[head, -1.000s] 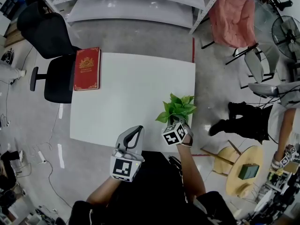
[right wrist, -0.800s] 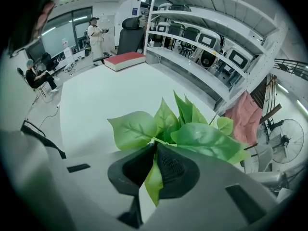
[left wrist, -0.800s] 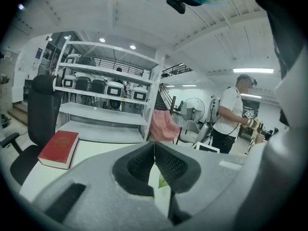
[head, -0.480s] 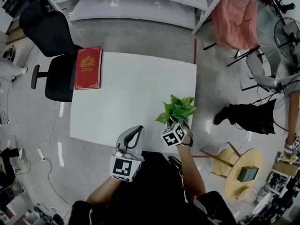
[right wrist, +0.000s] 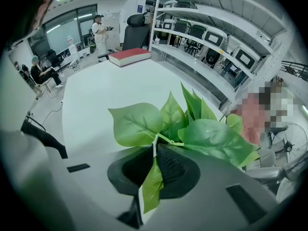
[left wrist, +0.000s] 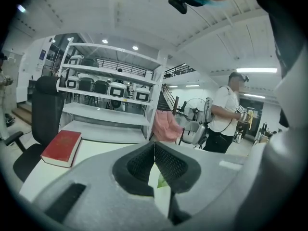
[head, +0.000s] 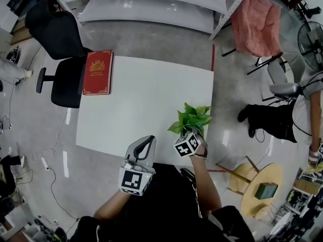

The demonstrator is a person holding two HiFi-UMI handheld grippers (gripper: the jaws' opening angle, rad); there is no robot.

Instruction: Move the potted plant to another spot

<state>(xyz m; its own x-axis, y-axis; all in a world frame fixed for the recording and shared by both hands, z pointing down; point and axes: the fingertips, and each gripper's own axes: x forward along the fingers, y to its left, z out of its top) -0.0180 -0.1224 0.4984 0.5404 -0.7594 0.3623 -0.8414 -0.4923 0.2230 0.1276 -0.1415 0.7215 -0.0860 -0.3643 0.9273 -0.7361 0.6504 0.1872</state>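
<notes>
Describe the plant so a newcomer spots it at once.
Find the white table. At its near right corner, the right gripper is shut on the potted plant. It's the only leafy green thing; the red book lies far left.

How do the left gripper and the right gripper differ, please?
The left gripper has its jaws together on nothing; the right gripper has them shut on the potted plant. The left gripper sits left of the plant, apart from it; the right gripper is at it, by the near right corner of the table. Both point away from the person.
</notes>
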